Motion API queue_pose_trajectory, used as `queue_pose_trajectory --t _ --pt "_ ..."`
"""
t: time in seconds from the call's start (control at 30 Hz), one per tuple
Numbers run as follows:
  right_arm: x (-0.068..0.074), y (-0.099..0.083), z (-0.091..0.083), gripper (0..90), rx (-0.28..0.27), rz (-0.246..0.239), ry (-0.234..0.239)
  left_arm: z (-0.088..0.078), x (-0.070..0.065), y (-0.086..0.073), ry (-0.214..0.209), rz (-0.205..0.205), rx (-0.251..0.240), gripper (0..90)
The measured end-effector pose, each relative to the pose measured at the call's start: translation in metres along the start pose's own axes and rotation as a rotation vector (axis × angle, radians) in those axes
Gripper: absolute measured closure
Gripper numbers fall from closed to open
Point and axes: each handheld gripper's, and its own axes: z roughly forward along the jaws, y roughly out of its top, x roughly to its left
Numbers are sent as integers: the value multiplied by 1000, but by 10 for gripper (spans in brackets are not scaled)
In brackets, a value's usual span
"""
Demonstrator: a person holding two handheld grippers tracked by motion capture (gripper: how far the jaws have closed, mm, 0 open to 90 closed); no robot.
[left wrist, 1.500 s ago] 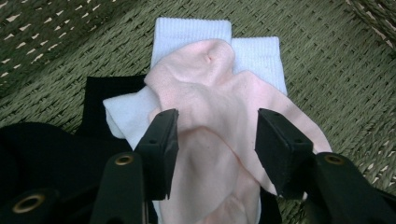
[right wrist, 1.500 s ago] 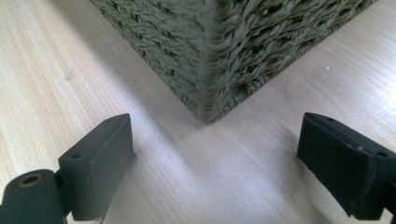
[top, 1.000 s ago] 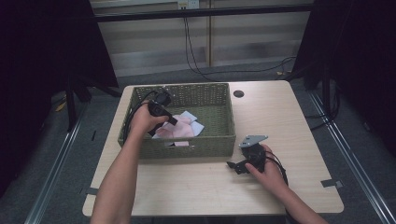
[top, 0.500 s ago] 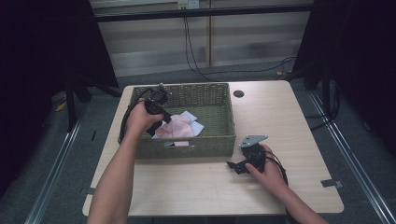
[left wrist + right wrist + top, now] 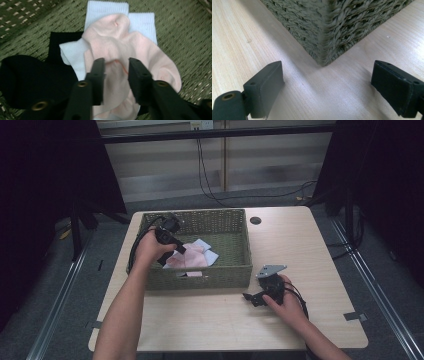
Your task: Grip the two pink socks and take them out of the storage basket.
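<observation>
Your left hand-held gripper [image 5: 113, 71] is hovering inside the woven green basket [image 5: 235, 227], its jaws parted after just opening, gripping nothing, over a soft pink sock [image 5: 140, 53]. That sock is lying on ribbed white socks [image 5: 143, 21] beside a black one [image 5: 27, 75], partly hidden. Your right hand-held gripper [image 5: 325, 87] is resting wide open on the pale wooden tabletop [image 5: 300, 240], near the basket's right corner.

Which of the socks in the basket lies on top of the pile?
The pink sock: it overlaps the white socks and the black sock, directly beneath the left hand-held gripper.
</observation>
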Motion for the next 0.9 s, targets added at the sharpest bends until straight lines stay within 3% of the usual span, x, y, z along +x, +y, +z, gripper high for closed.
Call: queue_pose_trajectory --t 0.07,0.13,0.17,0.27,0.37,0.7,0.9 --pt "0 0 0 101 0 0 0 4 2 -3 -16 0 20 513" --pt "0 0 0 101 0 0 0 8 4 -6 -15 -7 35 493" --pt "0 0 0 101 2 3 1 13 4 -9 -29 -4 76 543" --pt "0 0 0 101 2 3 1 15 5 -10 -24 -3 109 764" --pt "0 0 0 101 2 3 0 11 6 -11 -34 -32 115 829" --pt "0 0 0 101 0 0 0 -19 8 -9 -53 -74 100 844" --pt "0 0 0 101 0 0 0 -24 4 -7 -72 -55 103 844"
